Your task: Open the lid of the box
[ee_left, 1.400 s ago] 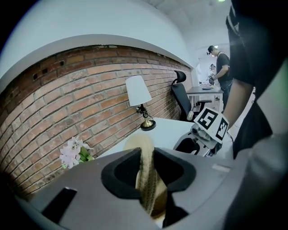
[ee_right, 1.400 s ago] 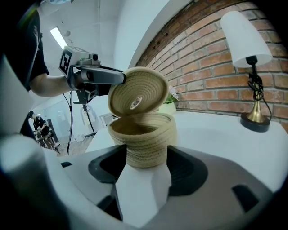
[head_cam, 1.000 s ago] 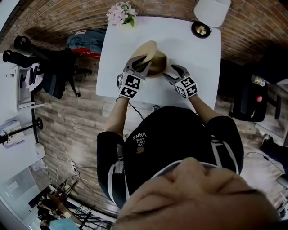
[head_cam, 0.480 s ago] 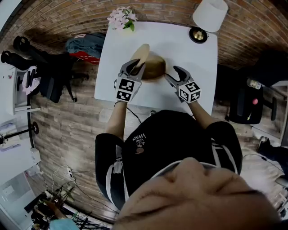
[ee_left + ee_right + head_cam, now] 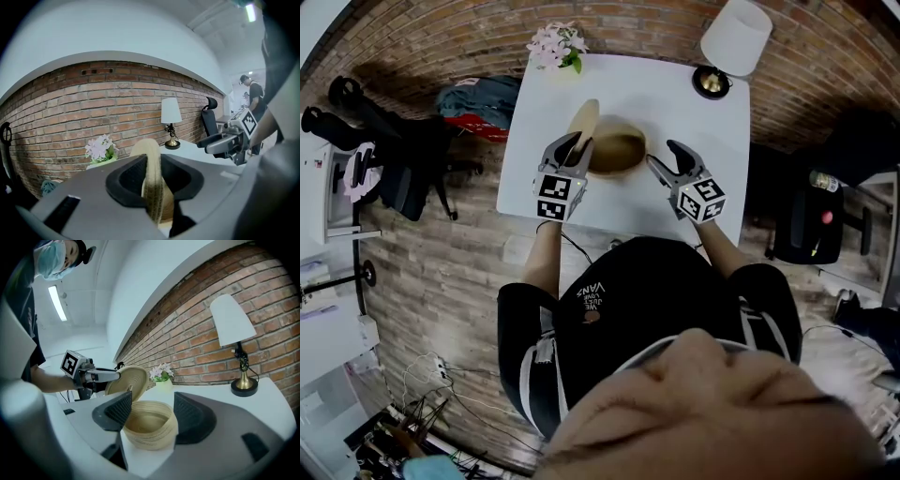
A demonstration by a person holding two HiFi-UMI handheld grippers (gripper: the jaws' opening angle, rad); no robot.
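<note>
Swung the round woven straw lid (image 5: 583,120) further off the round woven straw box (image 5: 617,150) over the last second, from a tilt above the rim to nearly edge-on, up and out to the far side of the left fingers from the opening. Gripped it by its rim in the left gripper (image 5: 578,143), fingers narrow and pressed on either face of the weave; confirmed in the left gripper view, lid upright between them. Raised the right gripper (image 5: 664,157) a little over the same second, close beside the box wall. Held its fingers wide, with the box framed between and just beyond their tips in the right gripper view; saw no press on the wall, so judged that gripper empty.

Left the box standing on the white table (image 5: 675,94), mouth bare and apparently nothing inside, straight ahead of the right fingers and just beside the left ones. Left the white-shaded brass lamp (image 5: 736,36) and the pink flowers (image 5: 555,42) well beyond both pairs of fingers.

Judged the task as good as done: lid free of the box and, as far as could be told, touching no part of the rim. Judged only a set-down to remain, on bare table out beyond the left fingers, with care against the lid slipping or rolling out of an edge grip.
</note>
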